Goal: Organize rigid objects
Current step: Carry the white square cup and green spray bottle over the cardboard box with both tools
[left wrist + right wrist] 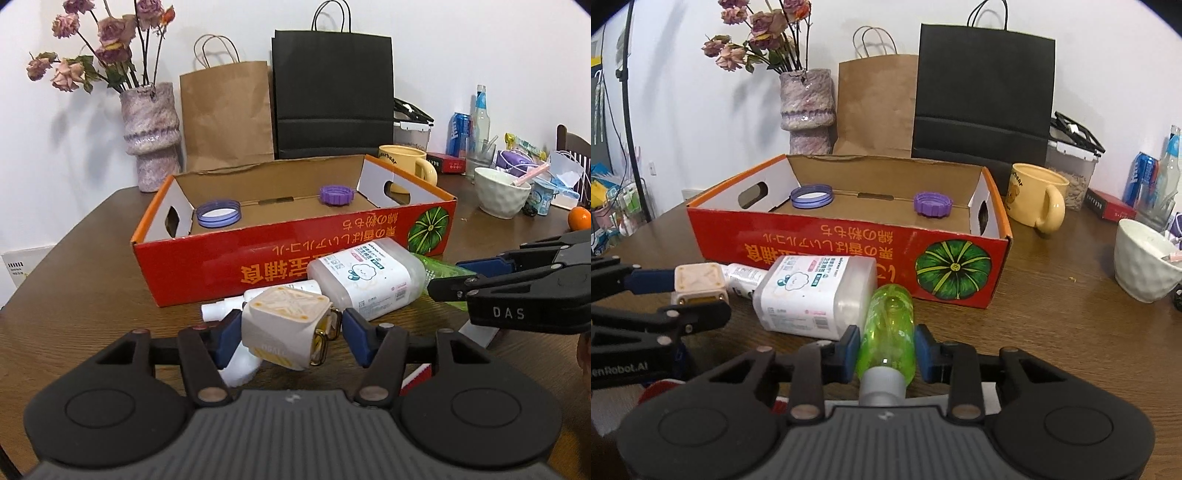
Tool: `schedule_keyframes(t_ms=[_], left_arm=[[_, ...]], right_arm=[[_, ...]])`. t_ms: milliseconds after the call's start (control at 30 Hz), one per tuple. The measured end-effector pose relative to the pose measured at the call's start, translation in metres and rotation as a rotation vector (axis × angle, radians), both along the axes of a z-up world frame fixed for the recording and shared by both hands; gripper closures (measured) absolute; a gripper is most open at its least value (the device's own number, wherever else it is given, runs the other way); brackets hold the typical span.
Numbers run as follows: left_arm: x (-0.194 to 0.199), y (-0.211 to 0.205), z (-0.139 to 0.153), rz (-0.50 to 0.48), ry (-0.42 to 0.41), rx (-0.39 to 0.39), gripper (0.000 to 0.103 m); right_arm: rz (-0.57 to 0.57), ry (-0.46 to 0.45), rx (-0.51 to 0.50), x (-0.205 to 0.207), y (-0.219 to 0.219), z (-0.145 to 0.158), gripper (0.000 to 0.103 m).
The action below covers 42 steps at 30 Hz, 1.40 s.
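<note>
Left wrist view shows a dark wooden table (74,288) with visible grain. On it stands an open cardboard box (258,266), red printed outside, plain brown inside, with oval handle holes in the white end flaps. Inside the box lie a round translucent purple lid (218,213) at the left and a ribbed purple cap (337,194) at the right, well apart.

Just in front of the box lies a frosted plastic bottle (369,277) with a white label, on its side. A thin white tube (258,299) lies beside it.

The left gripper (291,328) has its blue pads on both sides of a beige cube-shaped case (288,328) with rounded corners and small metal clasps; the jaws are clamped on it.

In the right wrist view the right gripper (886,349) is closed on a smooth transparent green bottle (888,328) with a grey neck, which points toward the box.
</note>
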<state>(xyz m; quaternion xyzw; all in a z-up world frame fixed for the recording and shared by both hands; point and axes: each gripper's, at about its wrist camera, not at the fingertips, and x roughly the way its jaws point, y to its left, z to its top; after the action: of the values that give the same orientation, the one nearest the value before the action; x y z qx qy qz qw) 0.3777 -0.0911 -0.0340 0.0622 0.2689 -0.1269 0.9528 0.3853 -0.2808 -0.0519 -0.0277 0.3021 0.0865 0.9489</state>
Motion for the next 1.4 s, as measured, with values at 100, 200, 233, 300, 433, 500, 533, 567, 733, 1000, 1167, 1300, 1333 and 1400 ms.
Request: schedule_keyframes(t_ms=[100,200,233,300,433,500,533,567,733,1000,1167,1300,1333,1400], left_arm=[[-0.008,0.003,0.005,0.008,-0.014,-0.006,0.043],[-0.019,0.008,0.013,0.024,-0.035,-0.025,0.043],[-0.023,0.010,0.016,0.030,-0.046,-0.034,0.043],[-0.033,0.013,0.022,0.041,-0.066,-0.045,0.043],[-0.052,0.018,0.033,0.058,-0.096,-0.061,0.043],[-0.062,0.021,0.037,0.063,-0.107,-0.069,0.043],[-0.067,0.023,0.040,0.069,-0.114,-0.073,0.043],[-0.072,0.024,0.042,0.075,-0.121,-0.077,0.043],[-0.095,0.035,0.054,0.126,-0.170,-0.101,0.043],[-0.136,0.054,0.077,0.217,-0.271,-0.124,0.043],[-0.161,0.064,0.088,0.254,-0.323,-0.149,0.043],[-0.181,0.065,0.094,0.262,-0.360,-0.145,0.043],[-0.186,0.065,0.095,0.261,-0.368,-0.143,0.043],[-0.194,0.065,0.097,0.256,-0.378,-0.148,0.043]], right_arm=[[0.000,-0.020,0.000,-0.008,-0.002,0.008,0.073],[-0.002,-0.045,-0.003,-0.019,-0.003,0.016,0.073],[-0.001,-0.053,-0.001,-0.023,-0.004,0.018,0.073],[0.001,-0.082,0.003,-0.034,-0.004,0.025,0.073],[0.006,-0.136,0.009,-0.057,-0.002,0.038,0.073],[0.006,-0.151,0.010,-0.068,-0.001,0.042,0.073],[0.007,-0.160,0.013,-0.073,0.000,0.044,0.073],[0.011,-0.176,0.020,-0.079,0.000,0.046,0.073],[0.010,-0.252,0.031,-0.107,0.005,0.060,0.073],[0.005,-0.350,0.045,-0.152,0.011,0.083,0.073],[0.006,-0.410,0.056,-0.186,0.016,0.093,0.073],[0.000,-0.444,0.074,-0.207,0.017,0.098,0.073],[-0.002,-0.450,0.075,-0.211,0.017,0.099,0.073],[-0.005,-0.465,0.080,-0.219,0.018,0.101,0.073]])
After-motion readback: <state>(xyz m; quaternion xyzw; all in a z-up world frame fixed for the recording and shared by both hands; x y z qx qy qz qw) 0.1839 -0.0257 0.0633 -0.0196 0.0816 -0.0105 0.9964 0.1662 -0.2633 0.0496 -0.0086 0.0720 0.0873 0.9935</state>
